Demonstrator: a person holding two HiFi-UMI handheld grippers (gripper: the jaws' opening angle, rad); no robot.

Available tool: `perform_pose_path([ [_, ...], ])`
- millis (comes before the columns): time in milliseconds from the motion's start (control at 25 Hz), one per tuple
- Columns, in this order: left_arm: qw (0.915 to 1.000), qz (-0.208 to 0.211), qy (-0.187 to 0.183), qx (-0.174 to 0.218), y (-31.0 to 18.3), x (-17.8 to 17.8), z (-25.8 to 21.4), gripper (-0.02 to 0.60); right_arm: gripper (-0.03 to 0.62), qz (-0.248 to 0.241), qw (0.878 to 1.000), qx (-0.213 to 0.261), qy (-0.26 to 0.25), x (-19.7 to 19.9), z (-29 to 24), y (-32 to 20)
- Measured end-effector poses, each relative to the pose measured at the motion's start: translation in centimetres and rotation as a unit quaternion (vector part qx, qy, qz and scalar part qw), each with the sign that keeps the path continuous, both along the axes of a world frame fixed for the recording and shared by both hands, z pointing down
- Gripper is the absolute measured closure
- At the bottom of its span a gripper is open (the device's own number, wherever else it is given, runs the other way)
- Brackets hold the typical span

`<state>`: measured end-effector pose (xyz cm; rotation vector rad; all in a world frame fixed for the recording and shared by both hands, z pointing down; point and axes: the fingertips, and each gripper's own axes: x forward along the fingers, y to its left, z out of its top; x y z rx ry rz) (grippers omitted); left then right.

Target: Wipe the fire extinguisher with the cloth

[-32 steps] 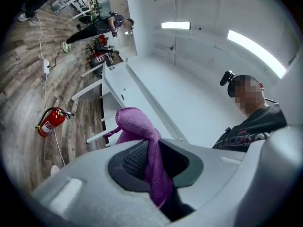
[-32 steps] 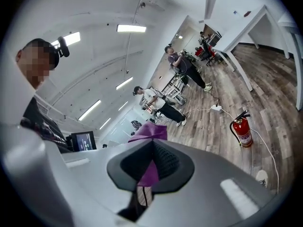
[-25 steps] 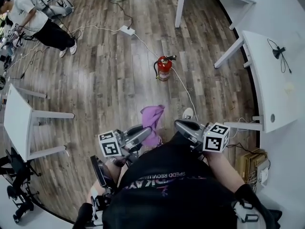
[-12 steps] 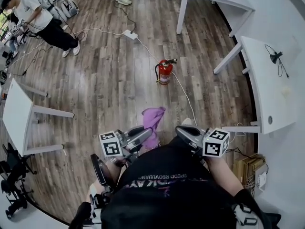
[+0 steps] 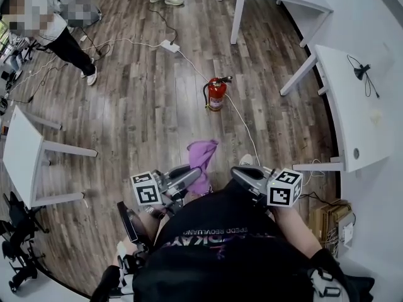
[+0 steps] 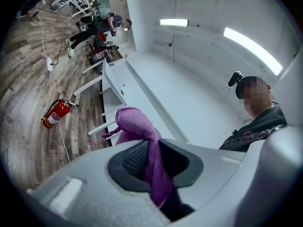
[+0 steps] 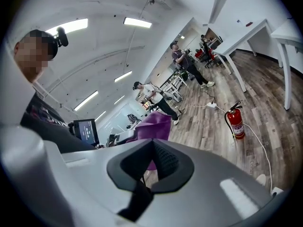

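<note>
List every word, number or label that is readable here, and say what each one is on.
"SPEED REVOLU…": on the person's black shirt, upside down in the head view. Its ending and the larger print below it are unclear.
Fire extinguisher label: too small to read.
Monitor screen: bright figures, too blurred to read.
Marker cubes: coded squares only, no words.

Fire extinguisher (image 5: 216,94) on floor (image 5: 145,112), well beyond the cloth (image 5: 201,155)

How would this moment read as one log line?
left tool: shut on cloth | right tool: shut, empty | fire extinguisher: upright on floor, untouched
</note>
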<state>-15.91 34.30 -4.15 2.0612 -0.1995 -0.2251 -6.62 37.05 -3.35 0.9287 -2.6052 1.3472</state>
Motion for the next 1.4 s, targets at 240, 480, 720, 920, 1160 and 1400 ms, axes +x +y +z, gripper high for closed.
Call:
perform_pose_path([
  [240, 1.0, 0.0, 0.002, 0.0, 0.01, 0.18, 0.02, 0.523, 0.595, -0.005, 1.0, 0.0, 0.003, 0.07, 0.0, -0.02],
  [480, 1.0, 0.004, 0.003, -0.001, -0.17, 0.17, -0.19, 0.523, 0.594, -0.007, 1.0, -0.002, 0.005, -0.16, -0.16, -0.09],
  [720, 1.0, 0.005, 0.003, -0.004, -0.07, 0.48, -0.02, 0.523, 0.592, -0.002, 1.0, -0.003, 0.002, 0.16, 0.12, 0.02],
  [920, 1.0, 0.005, 0.0, -0.003, -0.22, 0.77, 0.01, 0.523, 0.592, 0.0, 1.0, -0.001, 0.0, 0.46, 0.12, -0.25],
  [1160, 1.0, 0.005, 0.001, -0.002, -0.55, 0.44, -0.06, 0.523, 0.592, 0.001, 1.0, -0.001, 0.002, 0.18, 0.0, -0.58],
  [1400, 1.0, 0.002, 0.001, -0.004, -0.39, 0.43, 0.14, 0.523, 0.592, -0.007, 1.0, -0.001, 0.004, -0.01, 0.21, -0.37],
])
